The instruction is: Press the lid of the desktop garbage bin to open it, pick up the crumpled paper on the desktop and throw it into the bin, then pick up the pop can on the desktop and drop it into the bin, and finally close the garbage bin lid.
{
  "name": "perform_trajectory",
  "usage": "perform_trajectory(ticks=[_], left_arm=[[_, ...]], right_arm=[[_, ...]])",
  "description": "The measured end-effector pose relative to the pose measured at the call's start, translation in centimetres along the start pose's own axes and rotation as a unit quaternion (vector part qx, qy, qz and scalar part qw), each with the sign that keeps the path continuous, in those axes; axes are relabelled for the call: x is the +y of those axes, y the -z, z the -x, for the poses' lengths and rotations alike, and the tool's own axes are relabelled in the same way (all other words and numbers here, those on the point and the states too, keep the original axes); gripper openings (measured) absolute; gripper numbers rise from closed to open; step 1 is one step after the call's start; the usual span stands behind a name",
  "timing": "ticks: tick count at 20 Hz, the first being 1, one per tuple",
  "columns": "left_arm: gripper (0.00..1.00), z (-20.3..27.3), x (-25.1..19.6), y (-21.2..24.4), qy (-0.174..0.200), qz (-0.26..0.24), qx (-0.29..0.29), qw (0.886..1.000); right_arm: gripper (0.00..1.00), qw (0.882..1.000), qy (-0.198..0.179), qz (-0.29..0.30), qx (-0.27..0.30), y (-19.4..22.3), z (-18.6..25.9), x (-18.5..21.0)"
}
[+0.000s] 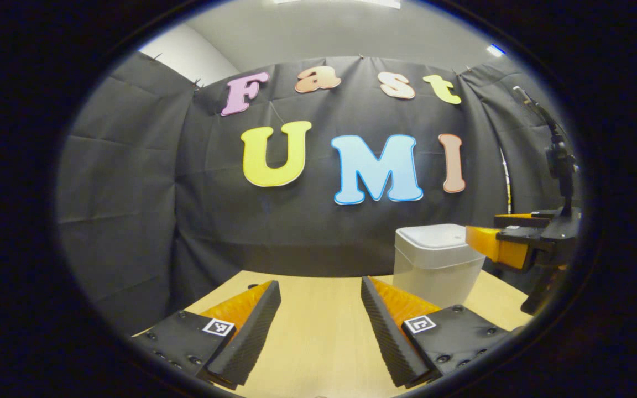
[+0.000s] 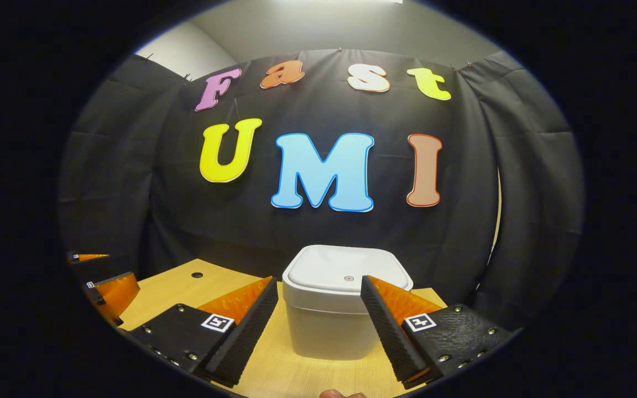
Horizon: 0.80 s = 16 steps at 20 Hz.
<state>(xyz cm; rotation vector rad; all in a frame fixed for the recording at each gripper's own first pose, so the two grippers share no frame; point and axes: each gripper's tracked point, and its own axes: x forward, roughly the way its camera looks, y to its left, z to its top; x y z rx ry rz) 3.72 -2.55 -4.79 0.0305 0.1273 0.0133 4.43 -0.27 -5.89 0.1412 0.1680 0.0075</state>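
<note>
A black cloth wall (image 2: 130,182) is hung across the back and both sides of the booth, creased and pinned along its top edge. A pale wooden table (image 1: 318,331) is set before it. Above, a grey ceiling (image 2: 324,27) is seen, with what may be a lamp (image 1: 494,51).

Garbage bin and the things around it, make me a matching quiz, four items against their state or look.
Column one:
1 lid
2 table
3 left gripper
4 right gripper

Column two:
A pale wood
B shut
C open, bin off to one side
D open, bin straight ahead

Pairs: 1-B, 2-A, 3-C, 4-D
</note>
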Motion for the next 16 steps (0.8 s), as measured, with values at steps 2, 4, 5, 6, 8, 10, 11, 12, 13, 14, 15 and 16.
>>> perform_trajectory(ticks=[2, 4, 5, 6, 8, 10, 11, 12, 13, 14, 15, 16], left_arm=[[0.96, 0.1, 0.2, -0.3, 0.008, 0.000, -0.007, 1.000], [0.96, 0.1, 0.6, -0.3, 0.015, -0.004, -0.008, 1.000], [0.96, 0.1, 1.0, -0.4, 0.016, -0.006, -0.009, 1.000], [0.96, 0.3, 1.3, -0.6, 0.019, -0.008, -0.014, 1.000], [0.96, 0.6, 1.7, -0.3, 0.025, -0.011, -0.016, 0.999], [0.96, 0.4, 1.8, -0.1, 0.036, -0.014, -0.017, 0.999], [0.96, 0.4, 1.7, -0.2, 0.042, -0.014, -0.020, 0.999], [0.96, 0.3, 1.7, -0.2, 0.050, -0.011, -0.022, 0.998], [0.96, 0.5, 1.6, -0.1, 0.057, -0.009, -0.022, 0.998], [0.96, 0.6, 1.7, -0.2, 0.060, -0.007, -0.025, 0.998], [0.96, 0.7, 1.8, -0.4, 0.064, -0.004, -0.028, 0.998], [0.96, 0.7, 1.8, -0.9, 0.068, -0.003, -0.032, 0.997]], right_arm=[[0.96, 1.000, 0.003, 0.001, -0.008, -0.1, 1.0, 0.6], [0.96, 1.000, 0.006, -0.009, -0.008, 0.3, 2.0, 1.4], [0.96, 1.000, 0.007, -0.012, -0.004, 0.8, 2.6, 1.9], [0.96, 1.000, 0.007, -0.014, -0.001, 1.0, 3.2, 2.4], [0.96, 1.000, 0.008, -0.008, 0.000, 1.8, 4.2, 3.0], [0.96, 1.000, 0.013, -0.005, -0.004, 1.6, 5.1, 3.2], [0.96, 1.000, 0.018, -0.004, -0.008, 1.4, 5.3, 3.2], [0.96, 1.000, 0.026, -0.001, -0.009, 1.2, 5.7, 3.1], [0.96, 0.999, 0.034, 0.003, -0.007, 1.2, 5.9, 2.9], [0.96, 0.999, 0.039, 0.006, -0.007, 1.1, 6.1, 2.9], [0.96, 0.999, 0.044, 0.009, -0.009, 0.9, 6.3, 2.8], [0.96, 0.999, 0.046, 0.011, -0.012, 0.6, 6.4, 2.9]])
